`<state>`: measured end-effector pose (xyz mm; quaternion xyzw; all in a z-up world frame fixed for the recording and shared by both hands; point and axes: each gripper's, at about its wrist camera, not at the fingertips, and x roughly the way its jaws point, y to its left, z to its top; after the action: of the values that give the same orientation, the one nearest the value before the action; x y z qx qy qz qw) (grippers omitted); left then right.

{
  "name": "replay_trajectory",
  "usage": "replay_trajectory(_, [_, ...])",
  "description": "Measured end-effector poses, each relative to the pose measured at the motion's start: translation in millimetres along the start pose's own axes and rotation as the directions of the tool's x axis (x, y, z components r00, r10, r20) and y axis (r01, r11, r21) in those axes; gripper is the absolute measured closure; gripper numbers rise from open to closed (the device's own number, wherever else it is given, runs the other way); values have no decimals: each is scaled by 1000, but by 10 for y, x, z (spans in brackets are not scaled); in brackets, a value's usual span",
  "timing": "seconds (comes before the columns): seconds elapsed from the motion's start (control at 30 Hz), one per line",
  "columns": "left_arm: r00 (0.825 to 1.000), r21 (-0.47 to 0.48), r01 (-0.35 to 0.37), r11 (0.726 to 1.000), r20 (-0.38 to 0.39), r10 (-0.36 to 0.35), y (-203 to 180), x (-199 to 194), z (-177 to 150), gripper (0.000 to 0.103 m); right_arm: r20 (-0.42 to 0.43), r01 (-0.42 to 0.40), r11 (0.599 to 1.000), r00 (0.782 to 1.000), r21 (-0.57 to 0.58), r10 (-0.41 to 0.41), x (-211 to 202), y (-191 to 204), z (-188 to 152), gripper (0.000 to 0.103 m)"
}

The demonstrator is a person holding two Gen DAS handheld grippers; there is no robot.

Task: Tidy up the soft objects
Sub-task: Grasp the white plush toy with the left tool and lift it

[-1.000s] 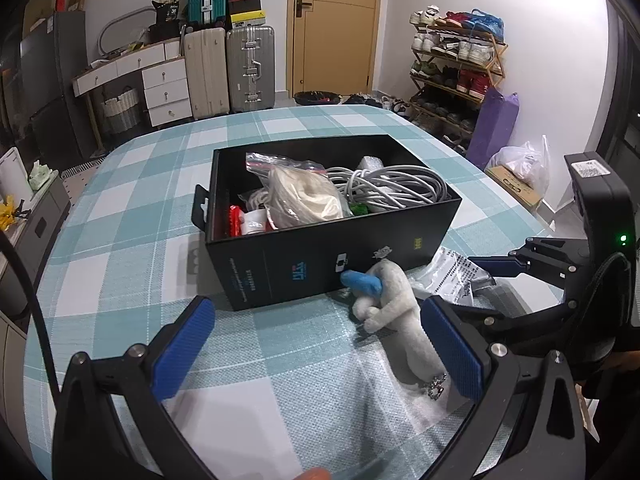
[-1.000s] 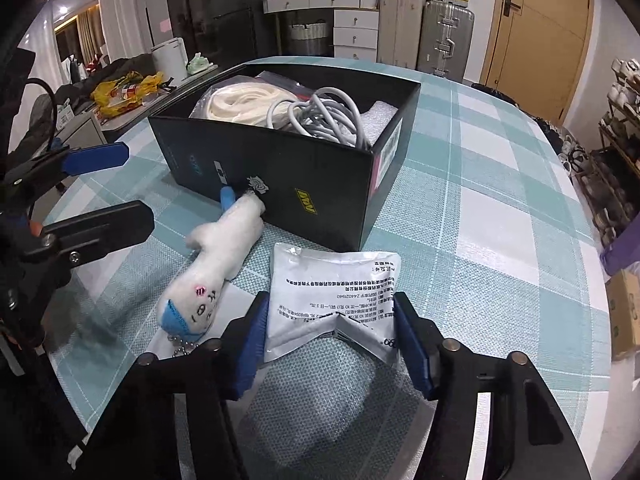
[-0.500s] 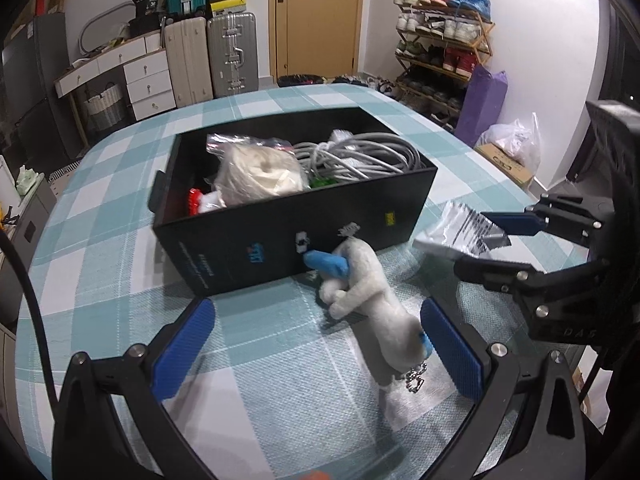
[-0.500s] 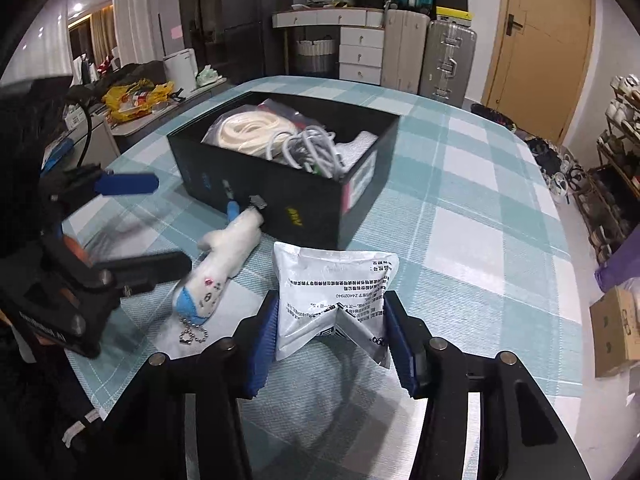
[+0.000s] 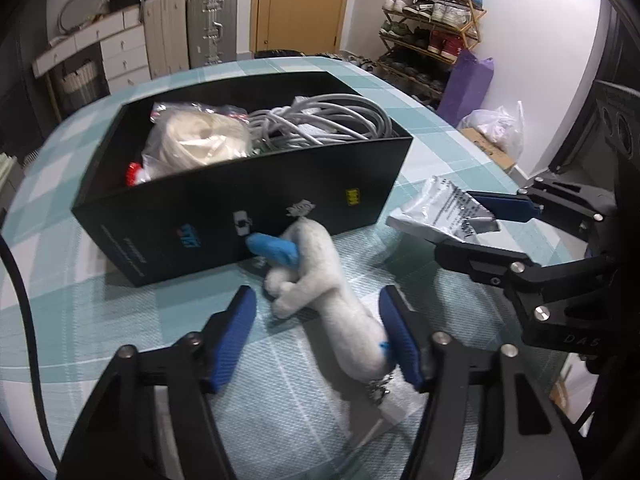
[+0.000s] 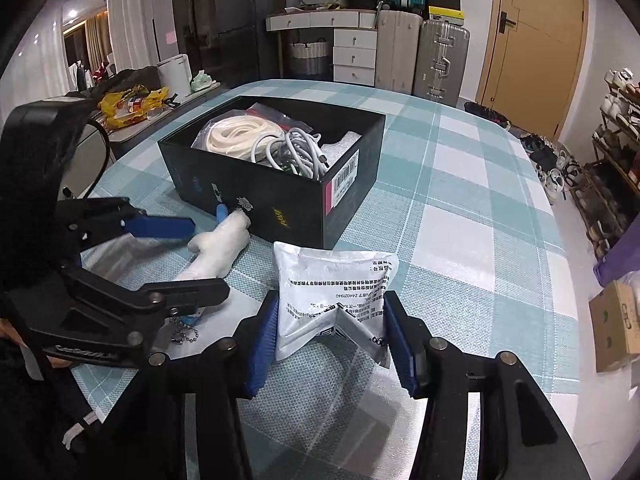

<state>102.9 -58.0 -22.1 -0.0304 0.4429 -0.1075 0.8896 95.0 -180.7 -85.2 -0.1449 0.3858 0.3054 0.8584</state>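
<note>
Grippers are working beside the black box (image 5: 248,216): right gripper (image 6: 332,344) is clamping the white packet (image 6: 332,280), while left gripper (image 5: 320,332) is straddling the plush toy (image 5: 328,292), jaws wide.

Even indoor light, soft shadows, heavy fisheye bending and dark vignetted corners.

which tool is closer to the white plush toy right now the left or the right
Left. The left tool straddles the white plush toy, one finger at each side of its lower body. The right tool is off to the toy's side, shut on the white packet.
</note>
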Motion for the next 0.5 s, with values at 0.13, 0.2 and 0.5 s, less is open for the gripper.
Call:
replay_trajectory(0.13, [999,16,33,999,7,-33,-30,-33,-21,66,1,-1,1000,1000,-1,1,1,3,-1,52])
replay_trajectory(0.2, [999,22,51,998,9,-51,-45,-54,-32,79,2,0,1000,1000,-1,0,0,5,2,52])
replay_trajectory(0.5, [998,36,45,998,46,-46,-43,-229,-71,82,16,-3,1000,1000,-12,3,-26,31,19,52])
